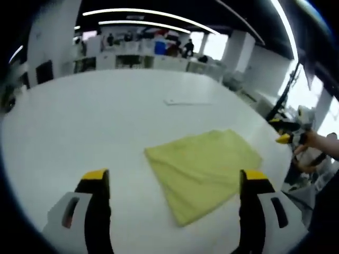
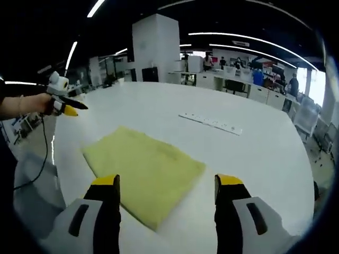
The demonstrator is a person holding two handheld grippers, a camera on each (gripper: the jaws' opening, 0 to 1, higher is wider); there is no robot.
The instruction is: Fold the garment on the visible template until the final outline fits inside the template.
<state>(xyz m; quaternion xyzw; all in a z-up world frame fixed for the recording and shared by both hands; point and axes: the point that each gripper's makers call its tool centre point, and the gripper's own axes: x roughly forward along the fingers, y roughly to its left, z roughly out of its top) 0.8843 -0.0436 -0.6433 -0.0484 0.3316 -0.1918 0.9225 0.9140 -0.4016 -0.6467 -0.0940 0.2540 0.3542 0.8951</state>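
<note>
A yellow garment (image 1: 204, 169) lies folded into a rough rectangle, flat on the white table (image 1: 95, 116). In the left gripper view my left gripper (image 1: 175, 177) hovers open over its near edge, nothing between the jaws. My right gripper (image 1: 286, 131) comes in from the right, held by a hand beyond the table edge. In the right gripper view the same garment (image 2: 143, 164) lies just ahead, and my right gripper (image 2: 167, 182) is open and empty above its near corner. My left gripper (image 2: 66, 107) is held up at the far left, off the cloth.
A thin white strip (image 2: 212, 123) lies on the table (image 2: 254, 159) beyond the garment, also seen as the strip (image 1: 185, 101). Desks, shelves and people stand far behind. The table edge runs close to the right gripper's side.
</note>
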